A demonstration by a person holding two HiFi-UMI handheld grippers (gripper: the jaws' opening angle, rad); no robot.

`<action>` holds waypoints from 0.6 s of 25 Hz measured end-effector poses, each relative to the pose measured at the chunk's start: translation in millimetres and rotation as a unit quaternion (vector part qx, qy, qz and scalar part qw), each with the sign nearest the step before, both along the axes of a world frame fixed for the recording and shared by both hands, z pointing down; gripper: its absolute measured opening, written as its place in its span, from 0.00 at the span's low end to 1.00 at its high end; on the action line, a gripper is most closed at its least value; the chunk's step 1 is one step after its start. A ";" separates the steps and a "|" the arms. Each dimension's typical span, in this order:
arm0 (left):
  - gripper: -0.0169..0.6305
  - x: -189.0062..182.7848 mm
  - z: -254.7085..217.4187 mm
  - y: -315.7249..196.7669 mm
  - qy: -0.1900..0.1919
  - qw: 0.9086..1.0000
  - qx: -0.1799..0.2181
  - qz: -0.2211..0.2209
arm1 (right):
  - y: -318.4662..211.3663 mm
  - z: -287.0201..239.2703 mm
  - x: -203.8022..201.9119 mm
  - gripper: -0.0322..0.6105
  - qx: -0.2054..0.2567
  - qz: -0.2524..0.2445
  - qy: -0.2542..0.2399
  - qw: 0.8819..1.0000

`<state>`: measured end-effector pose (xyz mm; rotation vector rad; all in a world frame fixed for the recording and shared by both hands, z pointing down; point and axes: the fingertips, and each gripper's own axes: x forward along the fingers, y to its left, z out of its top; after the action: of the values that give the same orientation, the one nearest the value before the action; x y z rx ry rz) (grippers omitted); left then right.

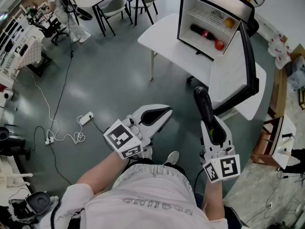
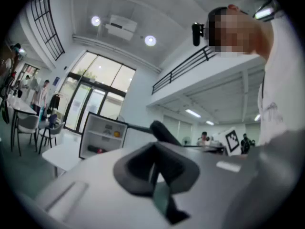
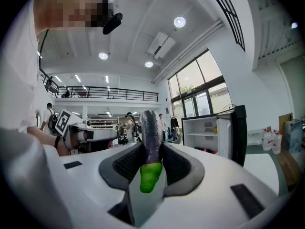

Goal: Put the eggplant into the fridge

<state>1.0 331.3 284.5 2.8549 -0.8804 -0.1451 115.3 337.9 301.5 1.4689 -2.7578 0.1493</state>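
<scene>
Grey-floored hall: the open fridge (image 1: pixel 209 25) stands on a white worktop (image 1: pixel 162 37) ahead of the right gripper (image 1: pixel 213 129), whose jaws clamp the eggplant (image 1: pixel 204 104) at its green stem end, long axis pointing towards the fridge. The left gripper (image 1: pixel 153 117), jaws together and empty, sits farther from it.

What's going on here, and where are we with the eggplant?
A person holds a gripper in each hand. The right gripper is shut on the eggplant near its green stem end and holds it in the air, short of the fridge. The fridge stands open on the white table. The left gripper is shut and empty. The eggplant is not in yet.
</scene>
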 end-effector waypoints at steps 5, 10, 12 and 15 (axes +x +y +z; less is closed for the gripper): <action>0.04 5.3 0.7 0.1 -0.001 1.000 0.000 -0.003 | -2.2 -1.8 7.6 0.25 0.005 0.005 -0.007 1.000; 0.04 15.8 4.0 -2.5 -0.001 1.000 -0.002 -0.017 | -3.8 0.2 18.6 0.25 0.005 -0.006 -0.009 1.000; 0.04 23.4 5.8 -3.9 0.000 1.000 -0.002 -0.022 | -5.2 2.4 25.0 0.25 0.004 -0.013 -0.008 1.000; 0.04 34.2 7.5 -4.9 -0.001 1.000 0.002 -0.029 | -7.2 5.5 35.1 0.25 0.004 -0.023 -0.005 1.000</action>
<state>35.2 326.3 292.0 2.8354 -0.9644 -0.1498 150.4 330.7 307.0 1.4092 -2.8005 0.1457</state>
